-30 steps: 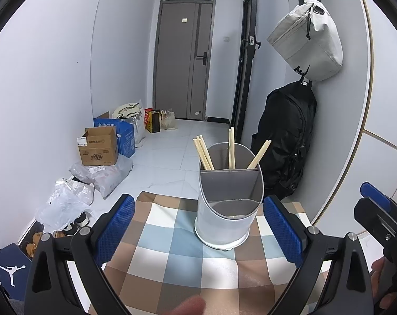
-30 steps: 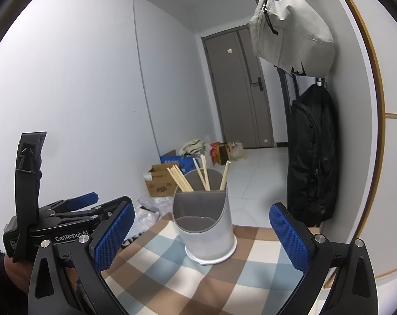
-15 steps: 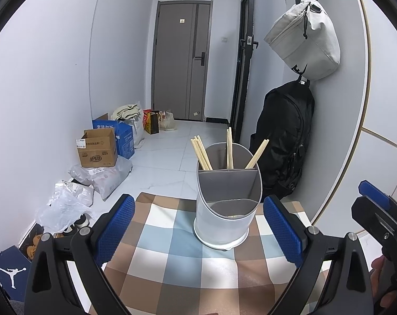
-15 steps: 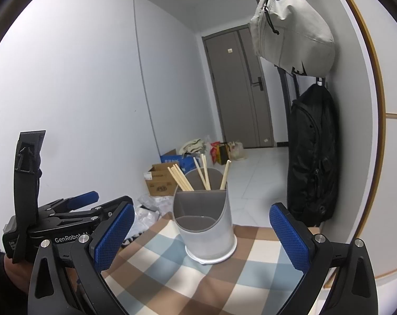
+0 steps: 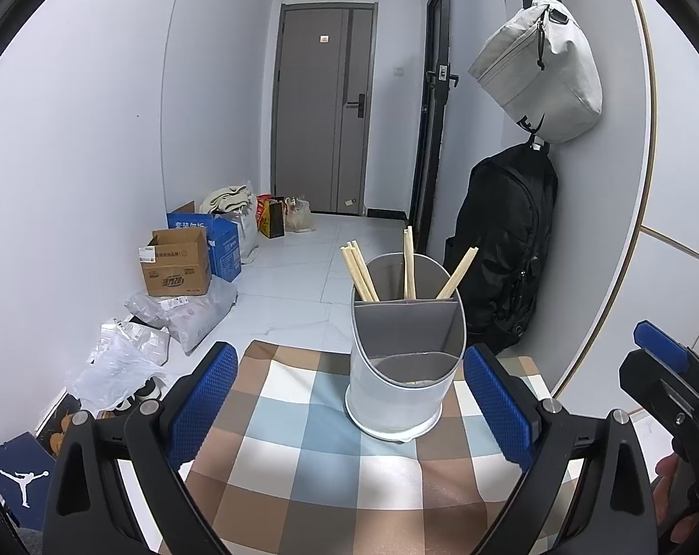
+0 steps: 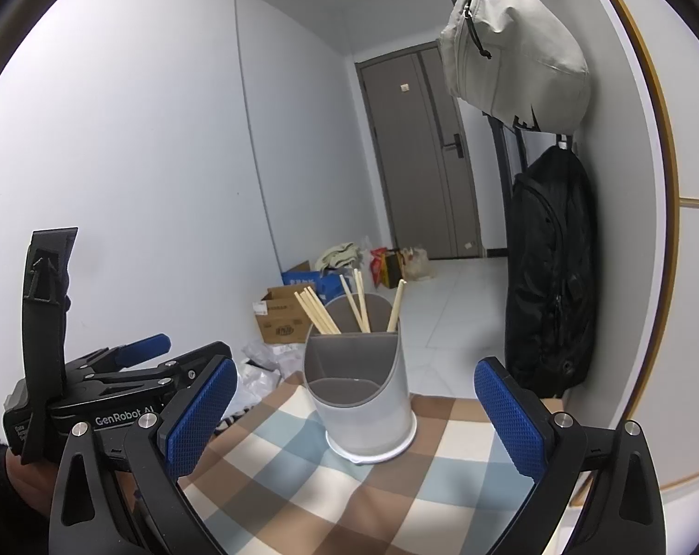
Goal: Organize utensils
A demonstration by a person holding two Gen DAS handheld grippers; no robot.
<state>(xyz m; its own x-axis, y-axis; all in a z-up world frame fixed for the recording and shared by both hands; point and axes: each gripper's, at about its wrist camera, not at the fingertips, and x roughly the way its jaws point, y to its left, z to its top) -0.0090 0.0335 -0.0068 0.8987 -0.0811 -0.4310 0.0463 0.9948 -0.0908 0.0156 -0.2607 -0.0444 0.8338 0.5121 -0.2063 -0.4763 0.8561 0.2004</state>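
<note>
Grey plastic, that utensil holder point(image 5: 405, 360), standing upright on the checked tablecloth point(image 5: 303, 453) of blue, brown and white squares. Wooden chopsticks point(image 5: 359, 270) lean out of its taller rear compartments: a bunch on one side, a pair near the middle, a single one tilted the other way. The low front compartment faces the two grippers, and I cannot tell what, if anything, lies in it.

The left gripper point(image 5: 349, 409) is held over the near part of the table with its jaws wide apart and nothing between the blue pads. Seen along its fingers, the holder sits ahead of the tips, between the two pads but closer to the right-hand one, and clear of both.

The right gripper point(image 6: 354, 421) is likewise spread wide and empty. From its own camera the holder stands ahead, roughly midway between its pads and touching neither. The left gripper shows at the left edge of that view, a hand point(image 6: 26, 485) wrapped round its grip.

Behind the table a black backpack point(image 5: 506, 249) and a pale grey bag point(image 5: 539, 74) hang on the wall, and cardboard boxes point(image 5: 178, 263) sit on the floor by the opposite wall
</note>
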